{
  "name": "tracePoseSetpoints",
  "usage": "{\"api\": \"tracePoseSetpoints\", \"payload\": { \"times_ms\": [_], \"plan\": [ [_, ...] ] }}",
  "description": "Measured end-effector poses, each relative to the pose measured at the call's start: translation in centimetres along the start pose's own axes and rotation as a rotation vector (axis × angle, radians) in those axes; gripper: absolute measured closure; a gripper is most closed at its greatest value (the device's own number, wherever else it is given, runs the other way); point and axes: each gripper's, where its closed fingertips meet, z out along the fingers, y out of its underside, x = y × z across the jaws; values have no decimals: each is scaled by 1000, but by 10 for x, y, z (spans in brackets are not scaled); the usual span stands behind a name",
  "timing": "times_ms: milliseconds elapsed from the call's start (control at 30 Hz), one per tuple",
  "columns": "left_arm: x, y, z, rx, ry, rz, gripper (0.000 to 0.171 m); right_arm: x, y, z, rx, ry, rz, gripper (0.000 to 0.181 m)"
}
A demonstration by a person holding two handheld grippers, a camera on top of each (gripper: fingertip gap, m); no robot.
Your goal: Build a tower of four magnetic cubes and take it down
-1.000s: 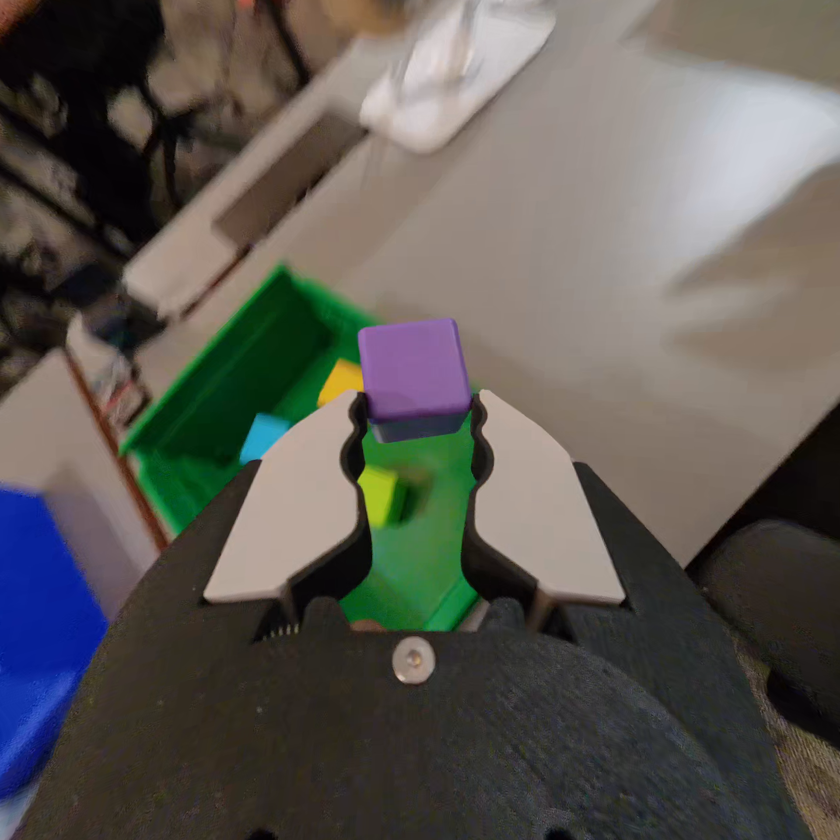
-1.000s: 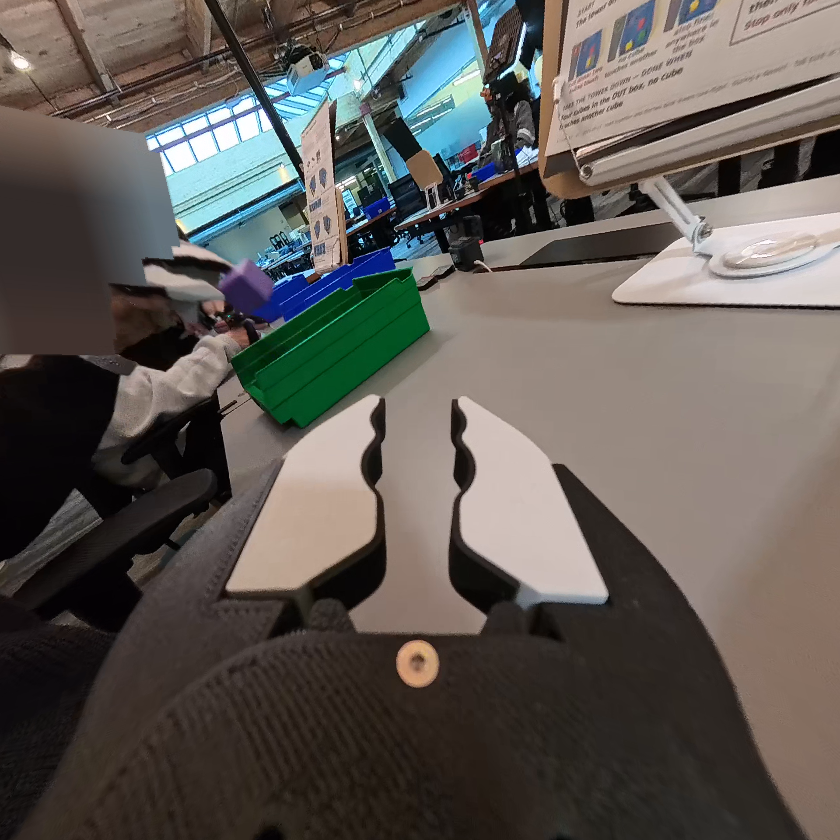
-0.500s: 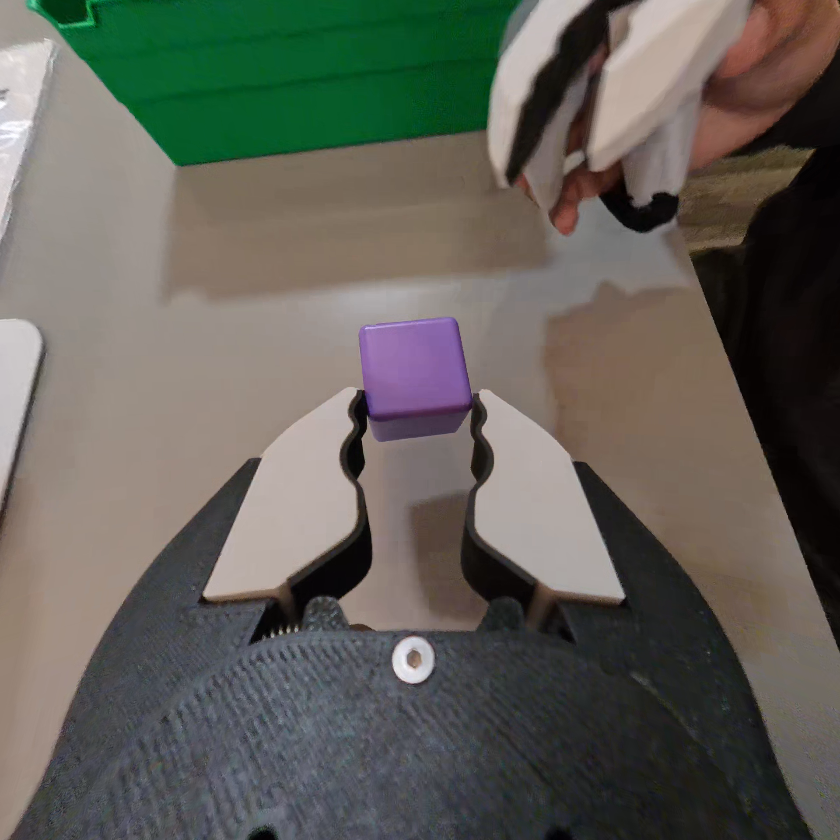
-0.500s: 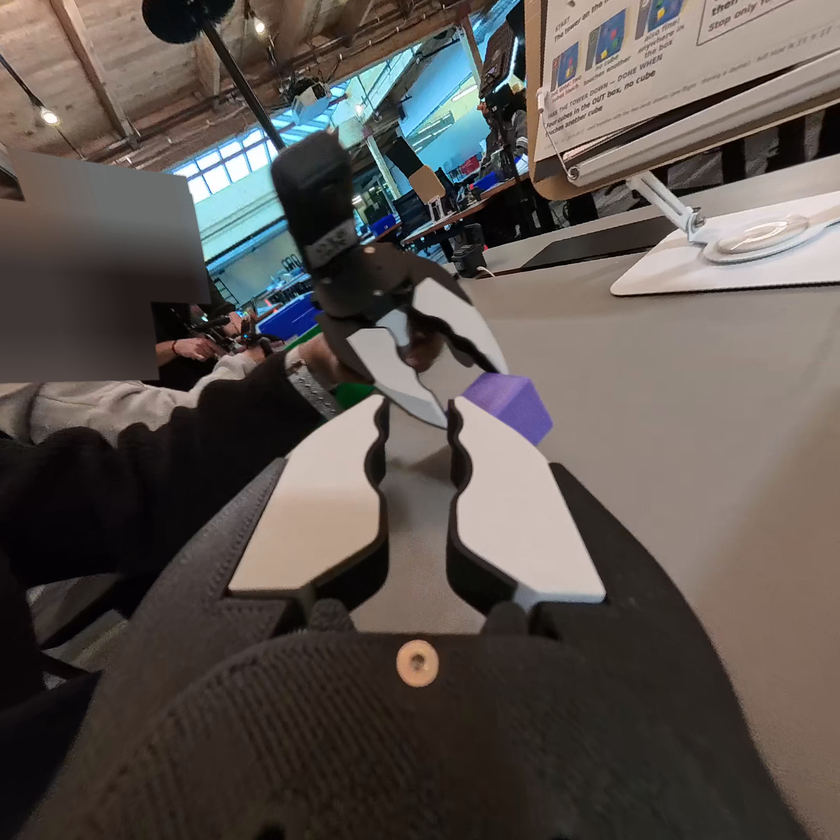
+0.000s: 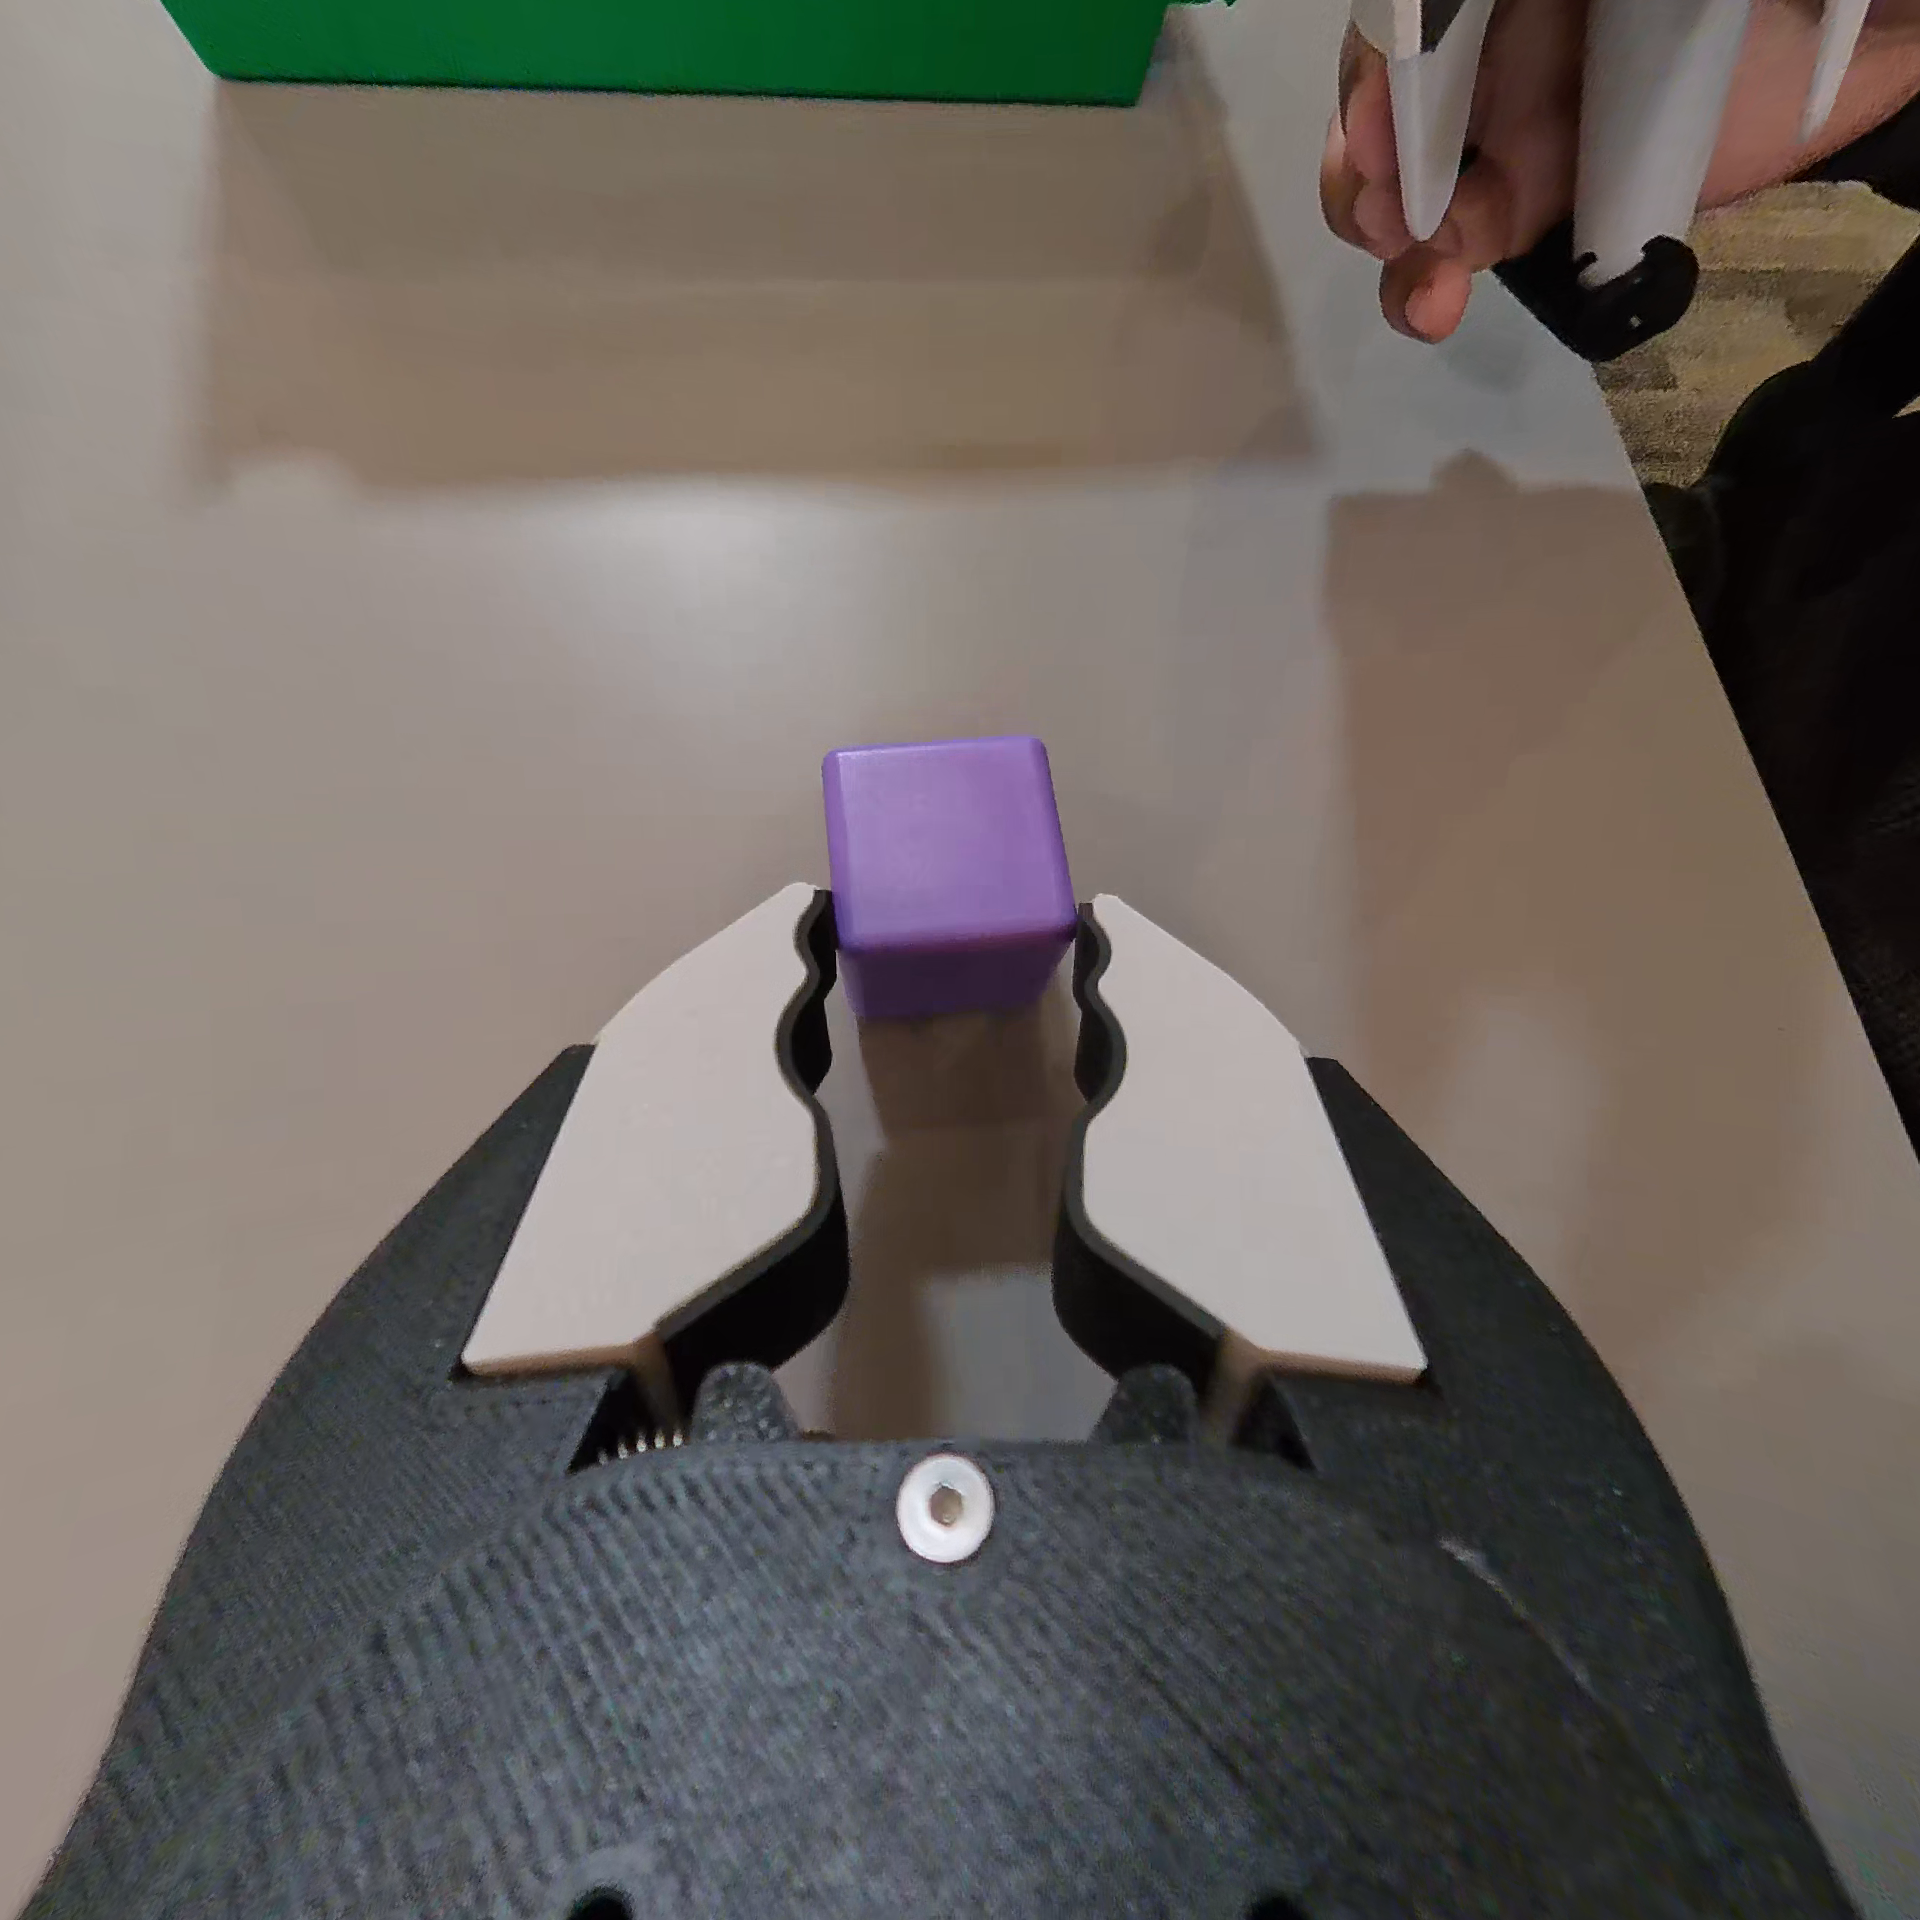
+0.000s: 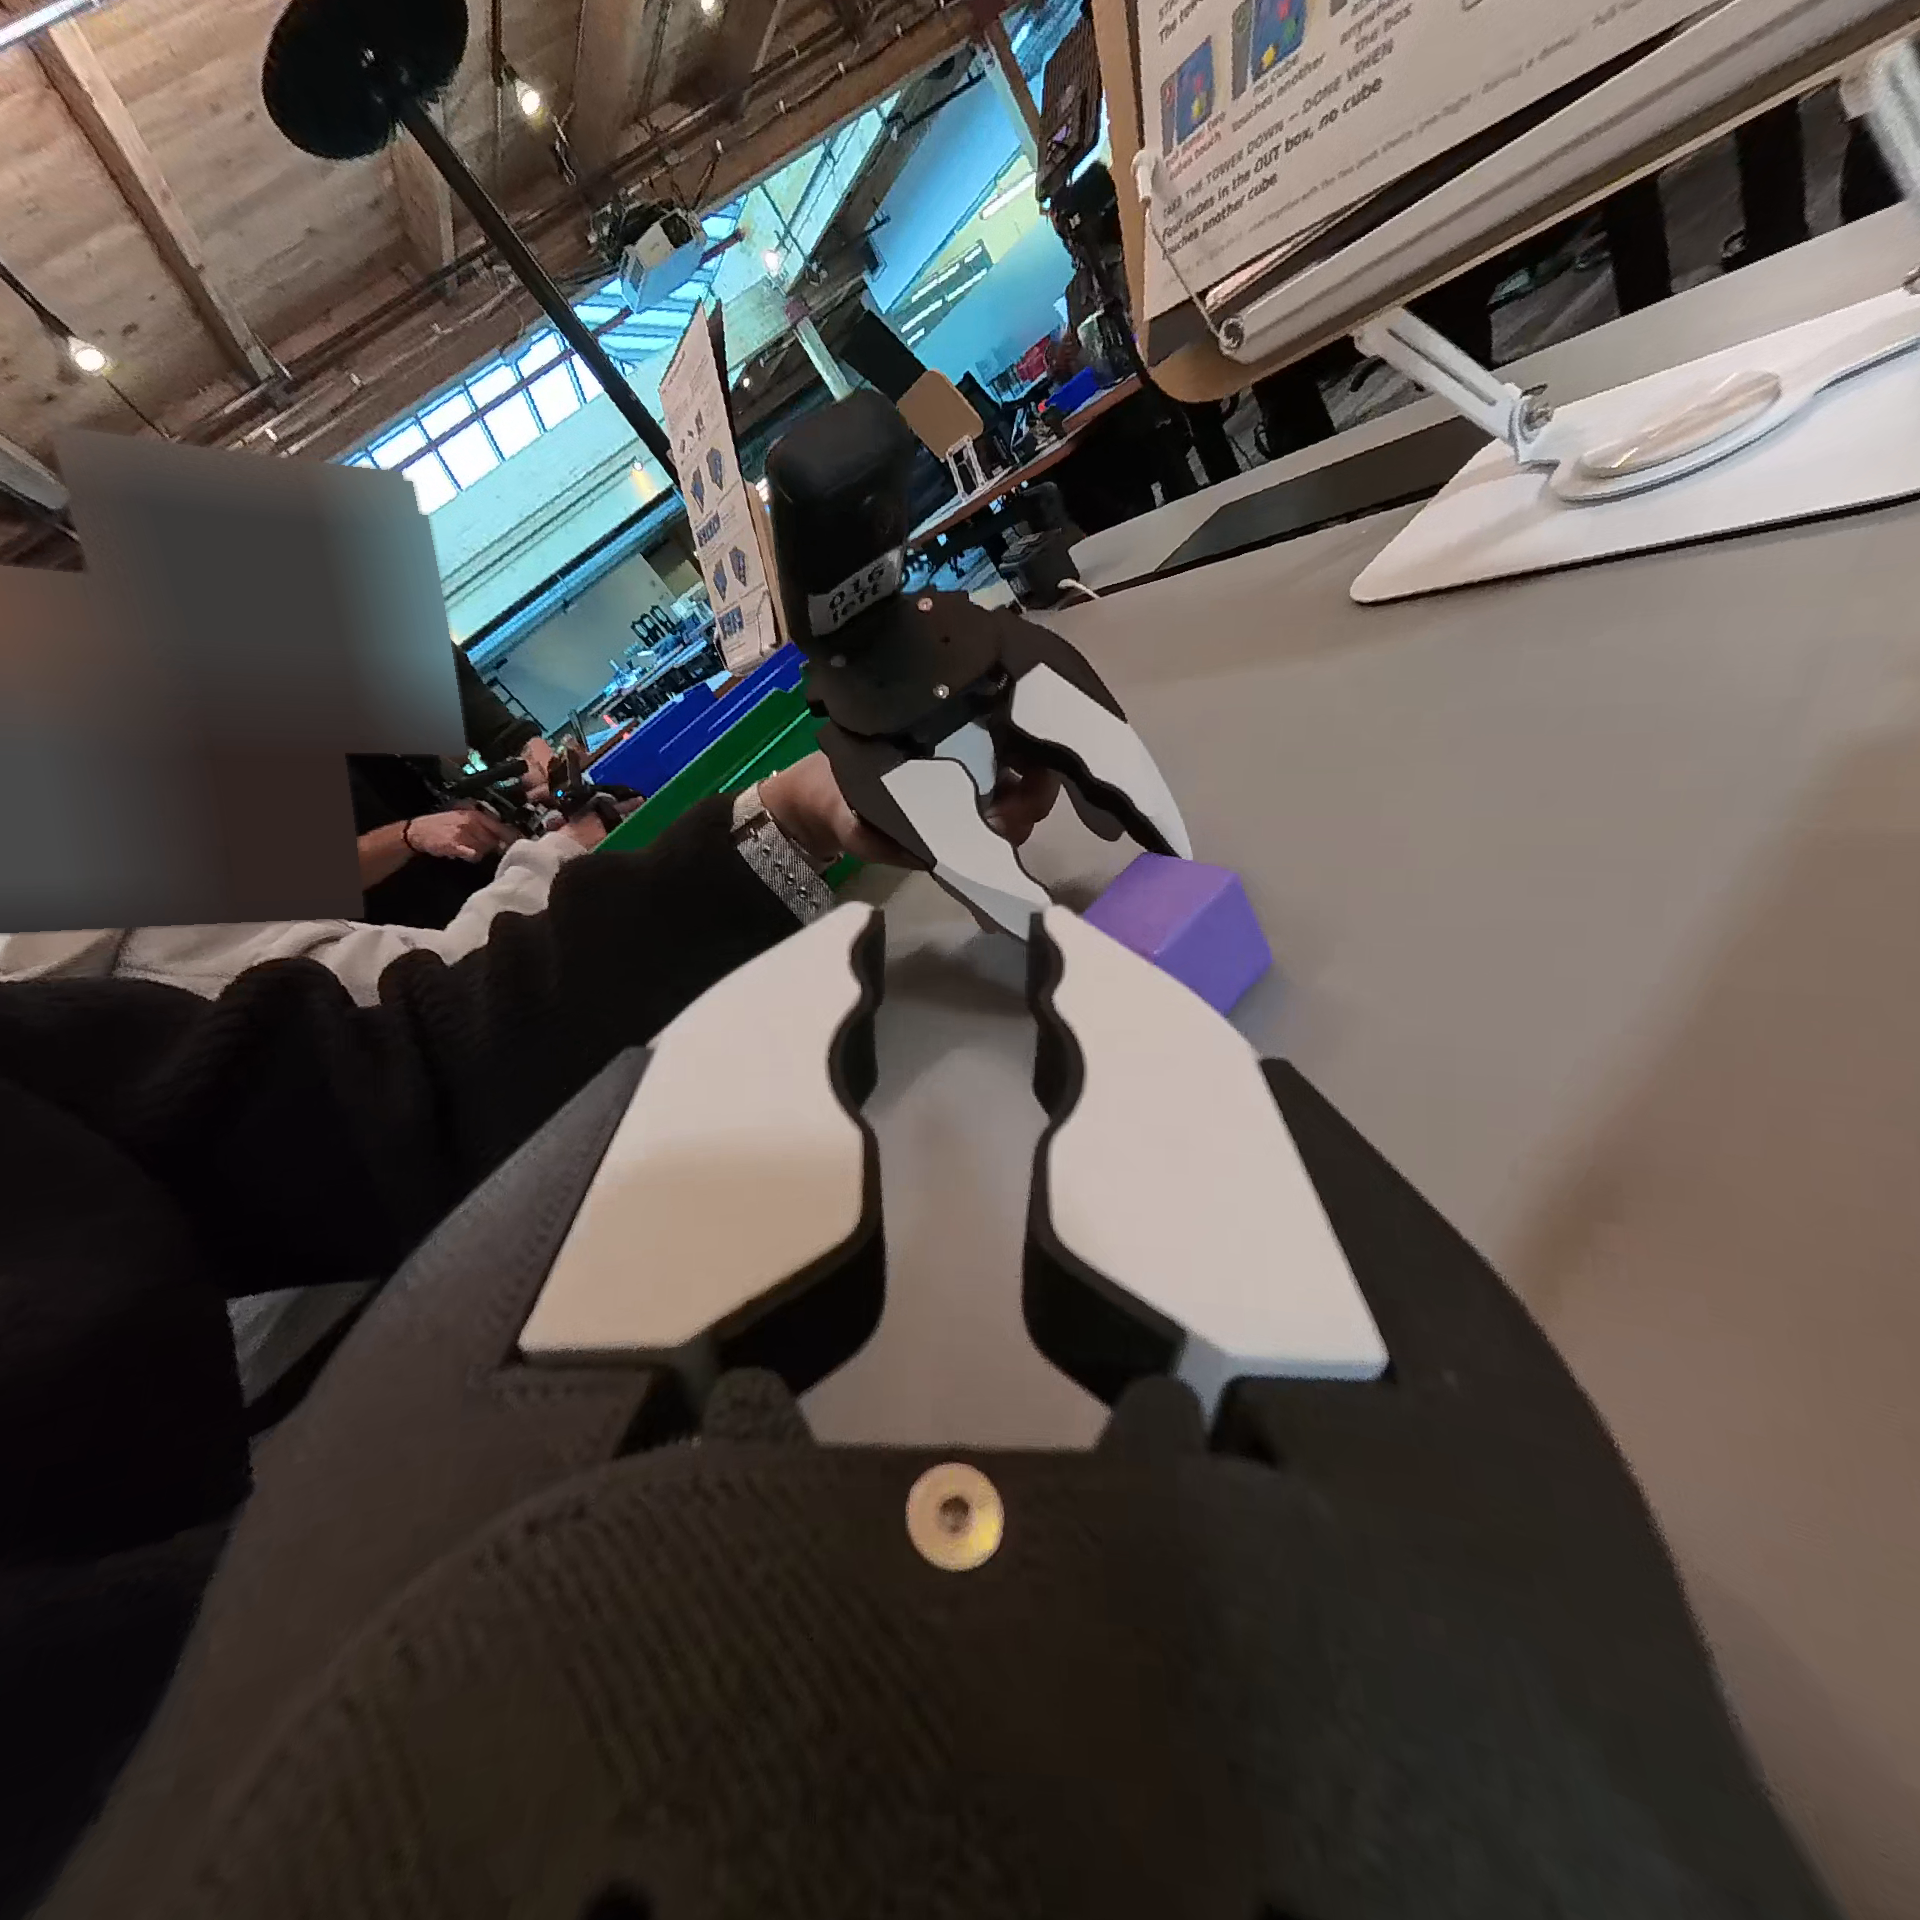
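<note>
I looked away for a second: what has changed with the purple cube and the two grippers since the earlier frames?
The left gripper carried the purple cube from above the green bin out over the grey table and lowered it; it now sits at or very near the surface. The jaws stay around it, perhaps just loosening. The right gripper stayed open and empty, low over the table.

A: How are the purple cube (image 5: 948, 854) and the bench (image 5: 436, 665) finished?
B: The cube is seen as smooth, matt plastic; the bench is seen as smooth, with a faint sheen.
A: And the left gripper (image 5: 951, 920)?
B: A ridged, rough black body is shown, with smooth pale fingers (image 5: 686, 1122).
</note>
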Motion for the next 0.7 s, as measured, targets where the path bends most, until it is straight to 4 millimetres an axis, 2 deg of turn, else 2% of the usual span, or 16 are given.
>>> {"api": "tracePoseSetpoints", "payload": {
  "times_ms": [267, 367, 467, 700],
  "plan": [
    [-3, 1, 4, 18, -27, -25, 127, -5, 9, 4, -47, -25, -6, 152],
    [-8, 6, 9, 8, -45, -71, 116, -4, 12, 6, -70, -25, -10, 150],
    [-10, 15, 14, -24, -52, -81, 114, -4, 15, 7, -88, -25, -13, 148],
    [-6, 15, 16, -38, -40, -73, 117, -4, 19, 9, -110, -22, -26, 147]
  ]
}}
